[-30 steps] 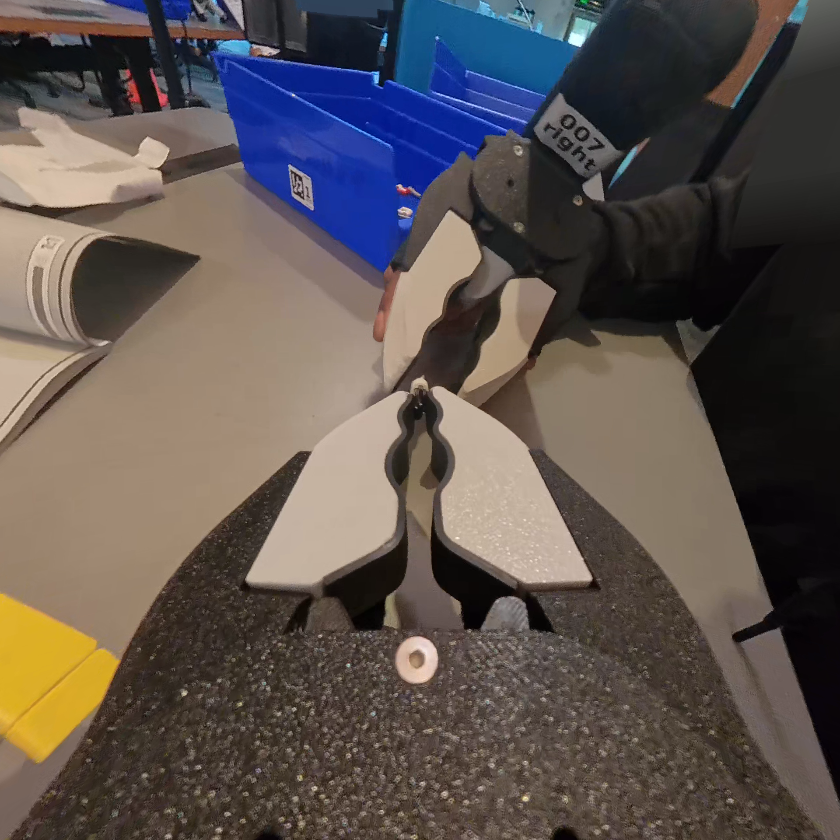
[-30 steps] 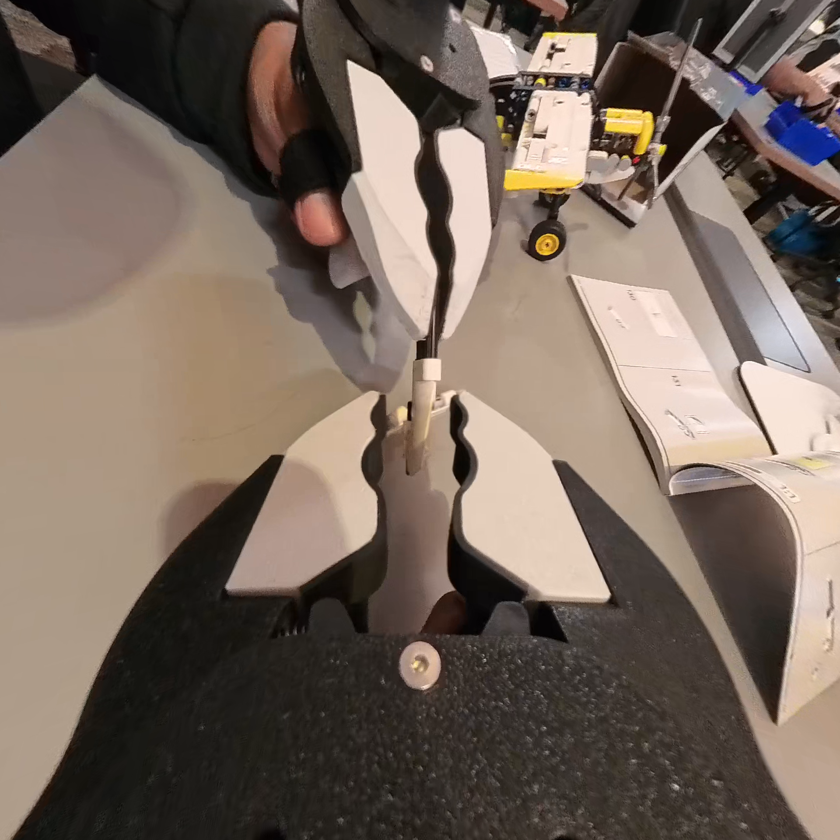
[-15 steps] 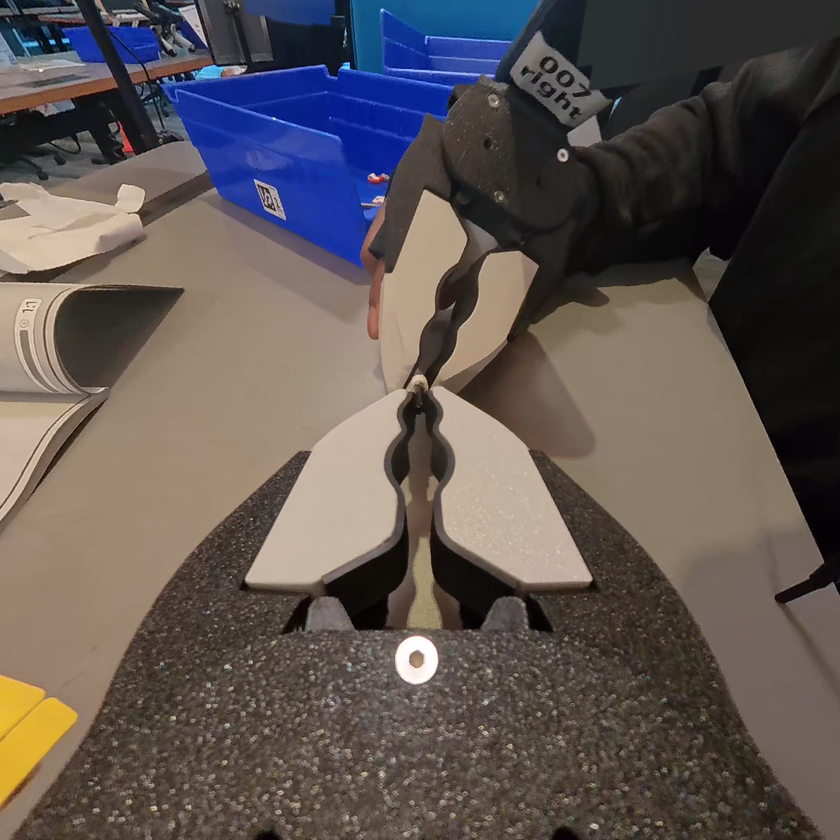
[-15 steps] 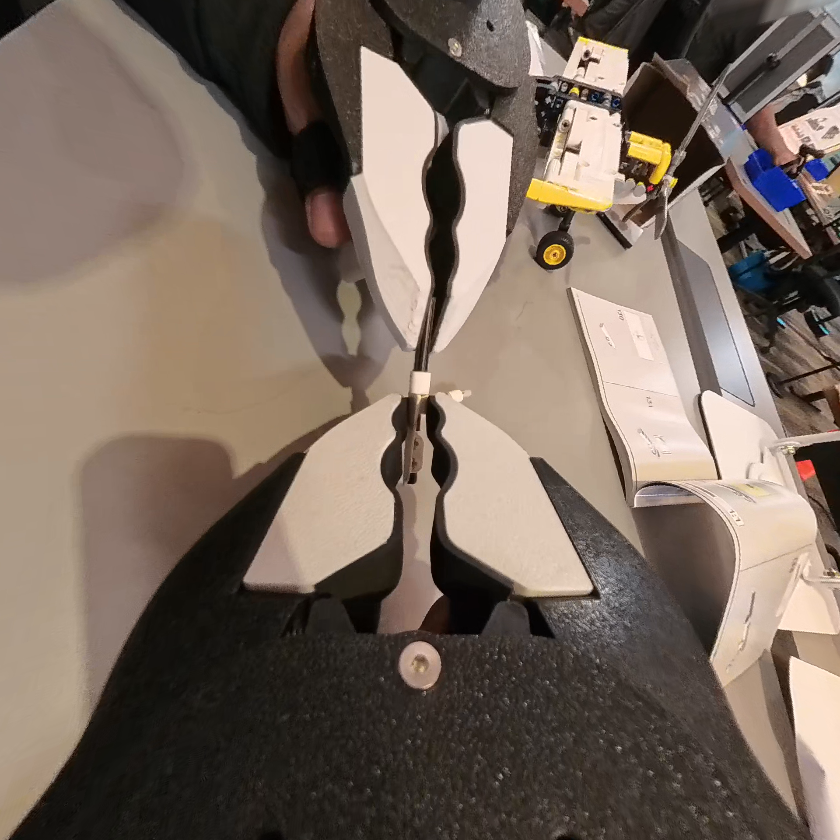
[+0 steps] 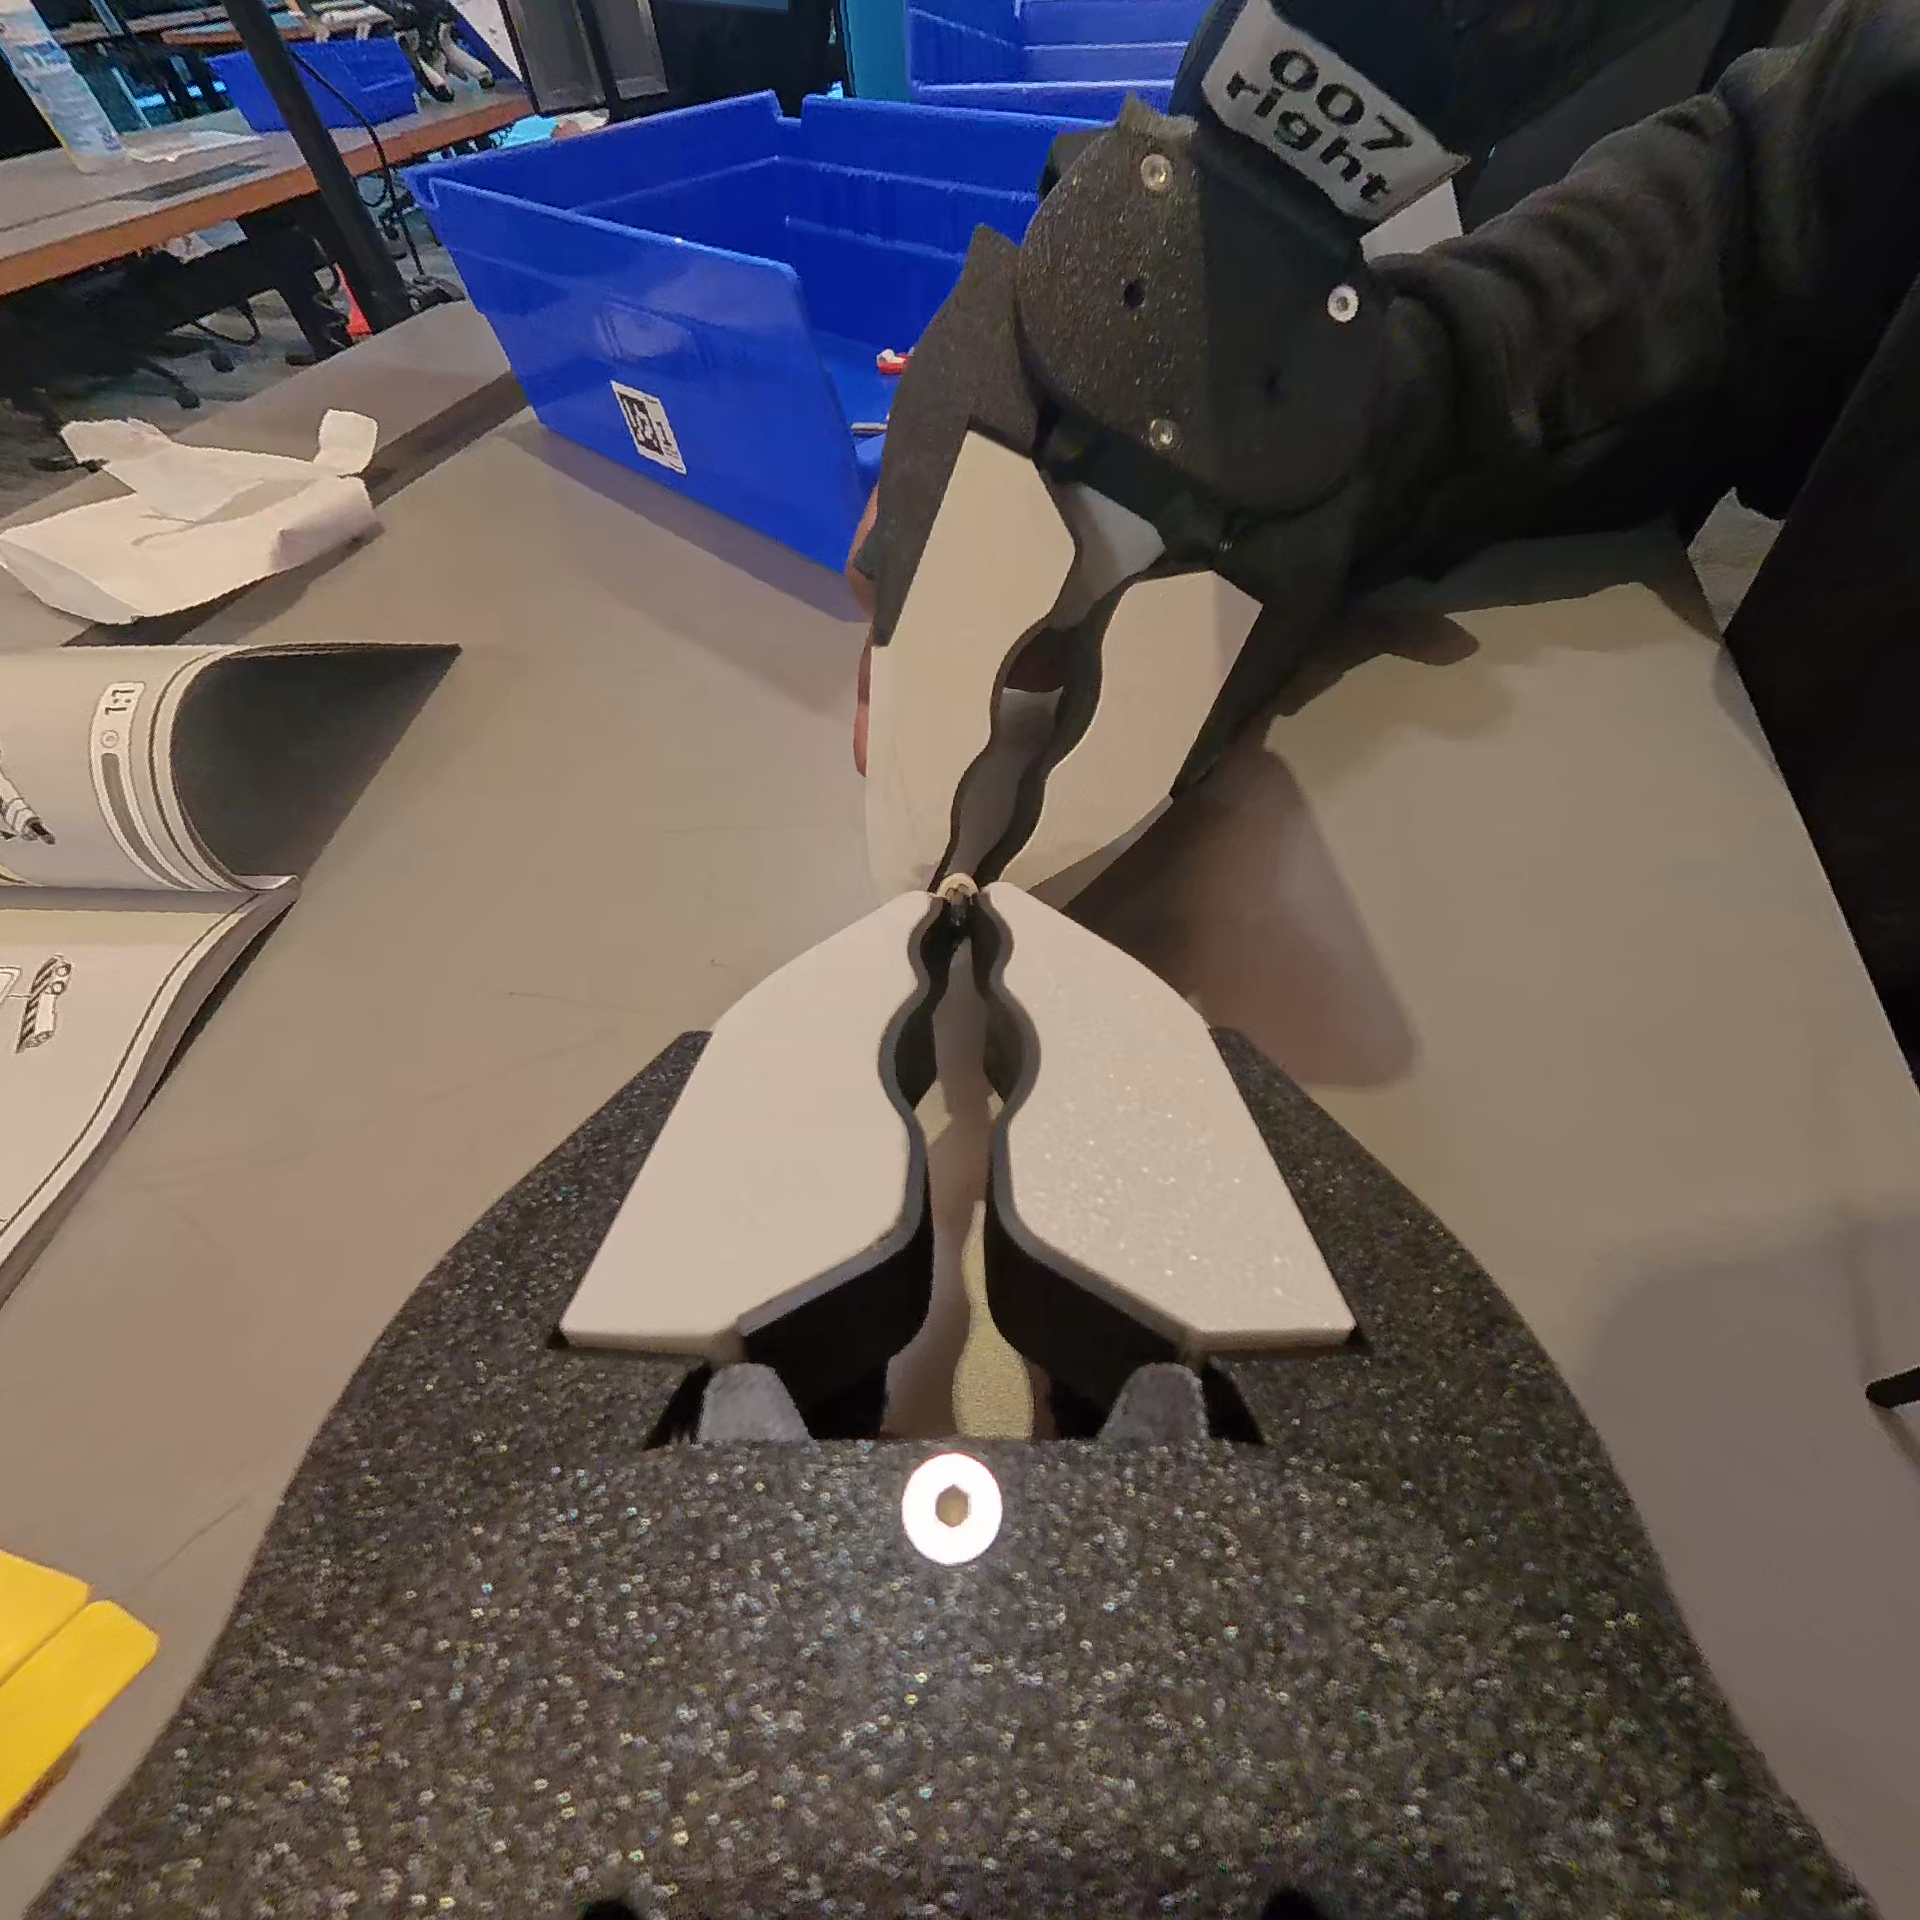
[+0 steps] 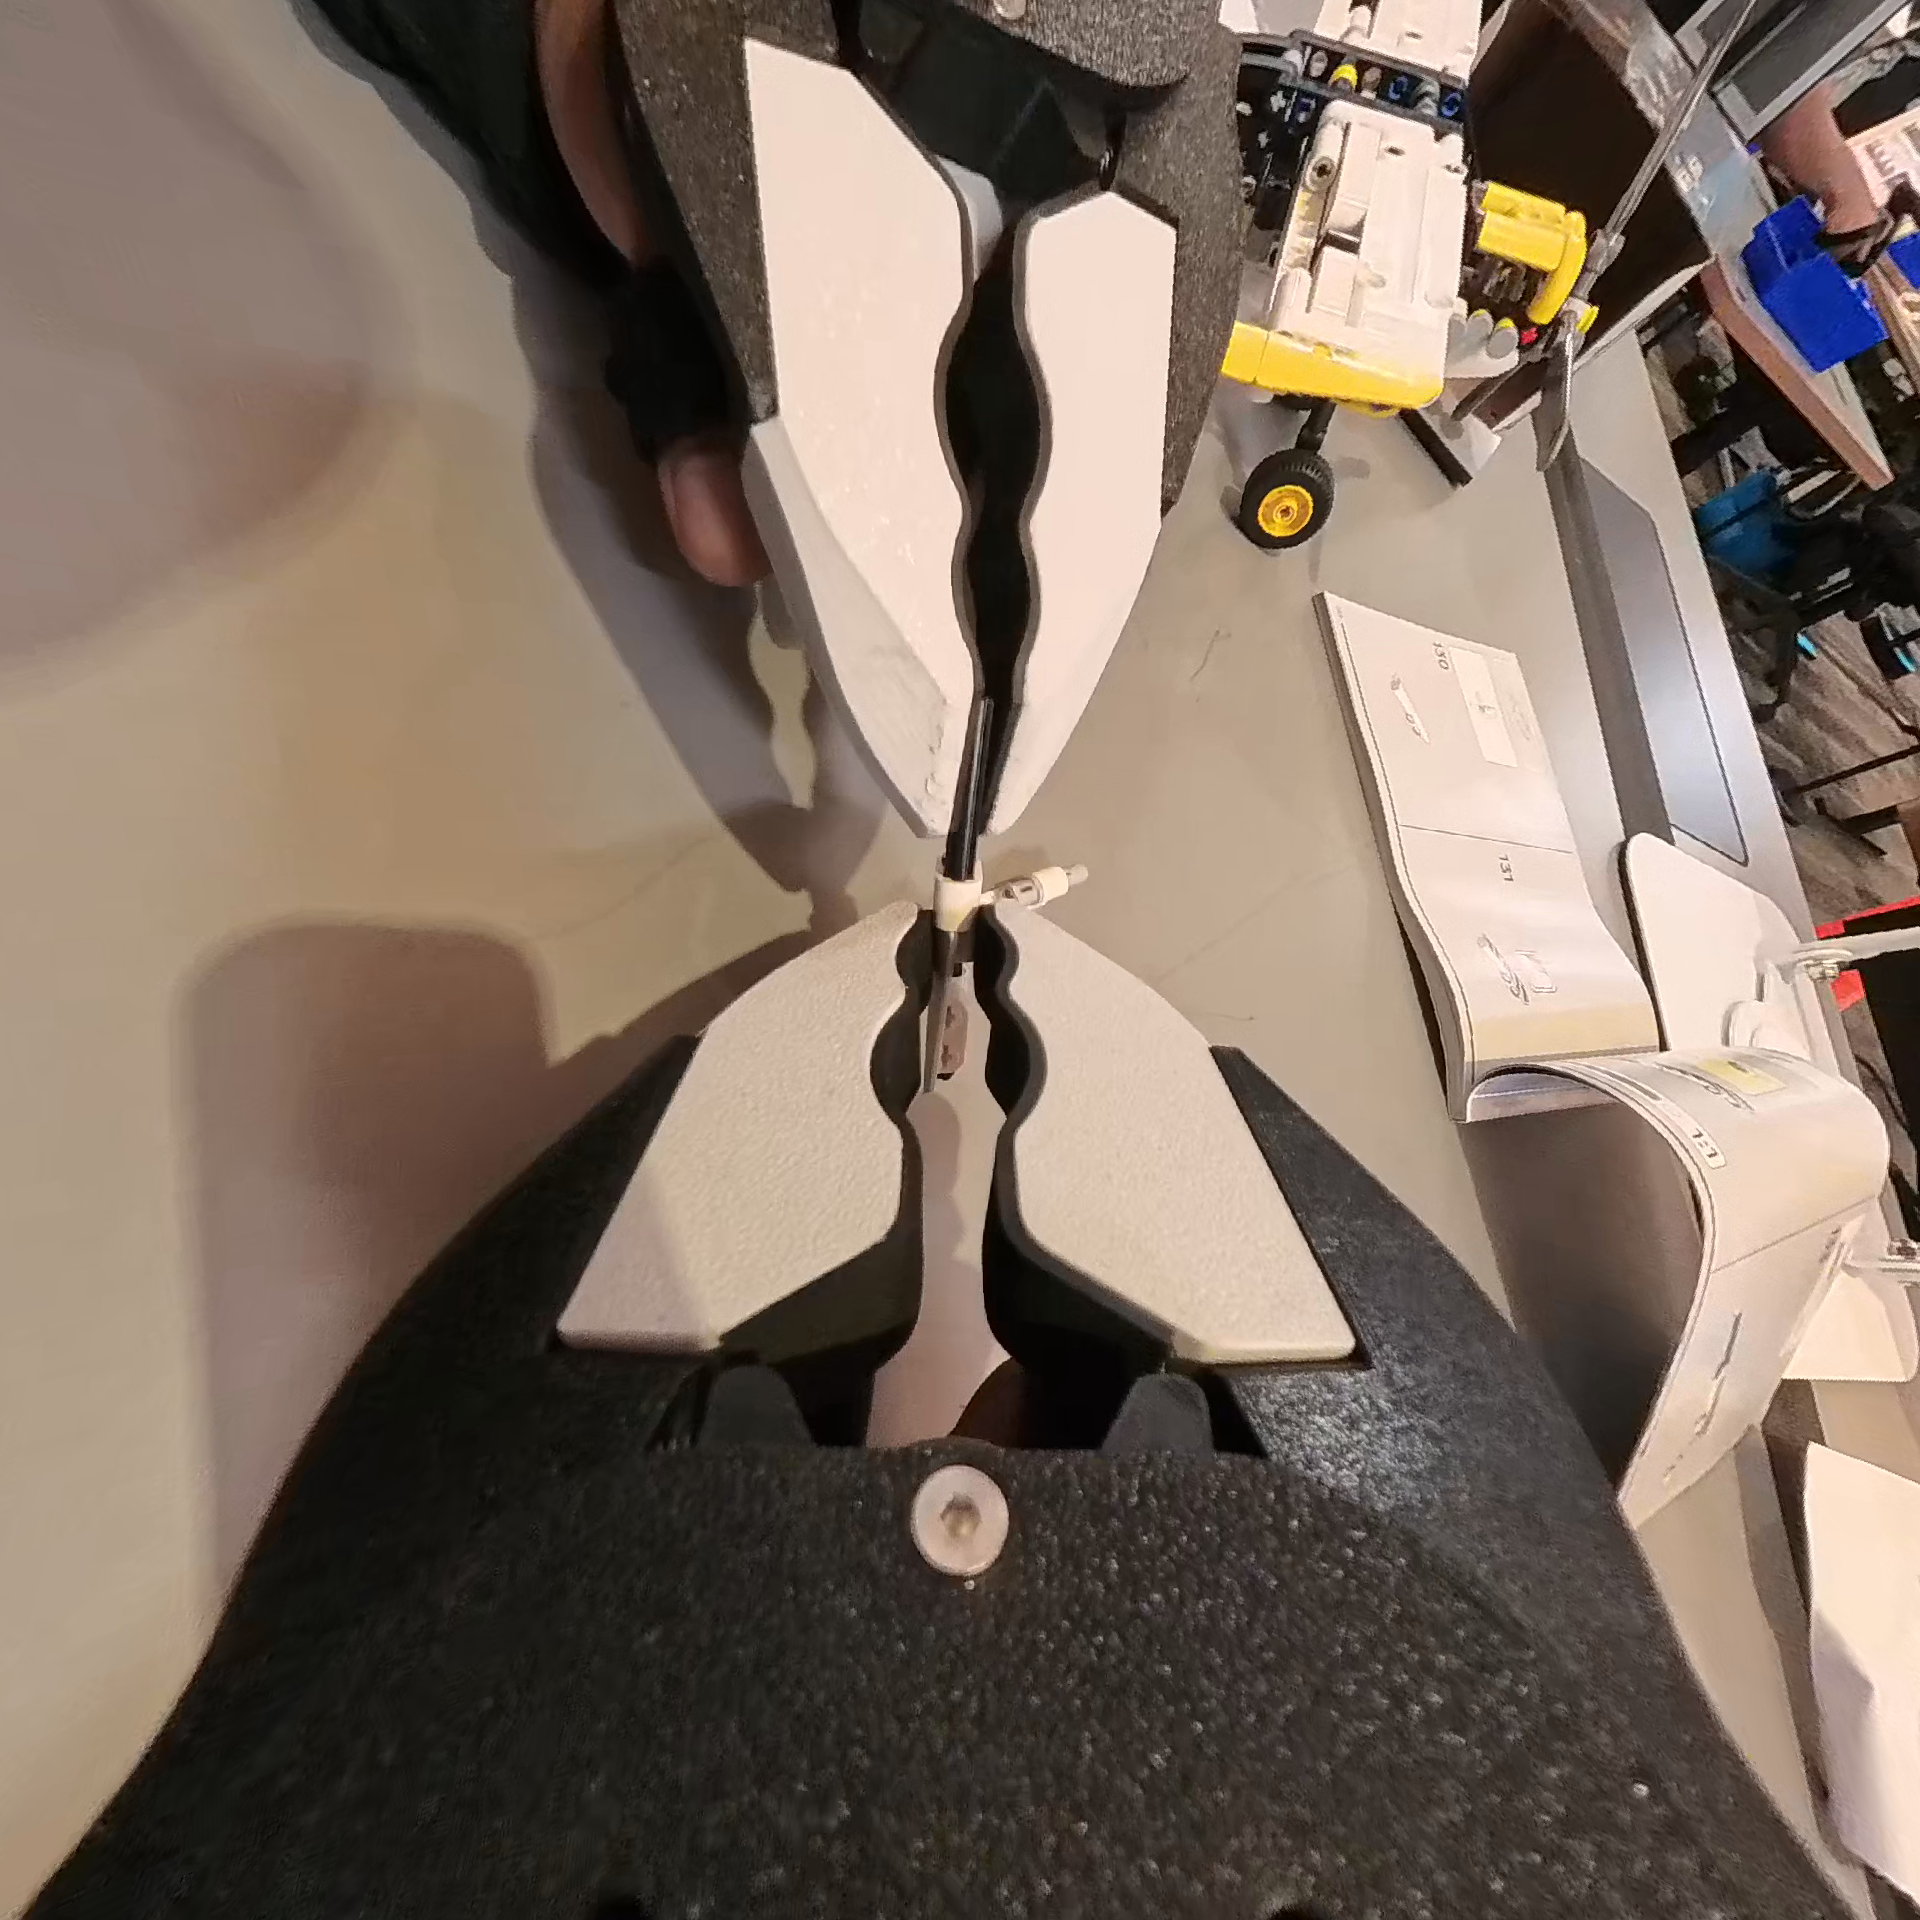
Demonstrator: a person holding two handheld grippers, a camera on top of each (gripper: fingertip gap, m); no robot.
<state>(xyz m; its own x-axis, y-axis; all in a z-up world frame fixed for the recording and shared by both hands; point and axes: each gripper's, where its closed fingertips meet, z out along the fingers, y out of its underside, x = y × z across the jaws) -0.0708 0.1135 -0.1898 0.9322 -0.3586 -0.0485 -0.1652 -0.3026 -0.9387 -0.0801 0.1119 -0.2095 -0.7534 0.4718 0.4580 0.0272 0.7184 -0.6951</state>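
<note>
Between the meeting tips in the left wrist view, a small white plastic collar (image 5: 958, 889) is pinched by the clenched left gripper (image 5: 957, 902). In the right wrist view, a thin black rod (image 6: 975, 790) carrying the collar is clamped by the left gripper, while the right gripper (image 6: 951, 930) is clenched on a flat grey piece (image 6: 948, 1023) below the collar; a seating step is judged in hand, for which steady alignment would be called.

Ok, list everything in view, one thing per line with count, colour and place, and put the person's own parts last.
black rod: one, black, held in the left claw's tips.
white connector: one, white, on the rod between both claws, a pin sticking out sideways.
grey piece: one, grey, between the right claw's fingers.
toy vehicle: one, white and yellow, far side of the table.
booklet: one, open, right of the claws.
blue bins: several, behind the table.
crumpled paper: one, white, far left.
table: one, grey.
left claw: closed on the rod.
right claw: closed on the grey piece.
</note>
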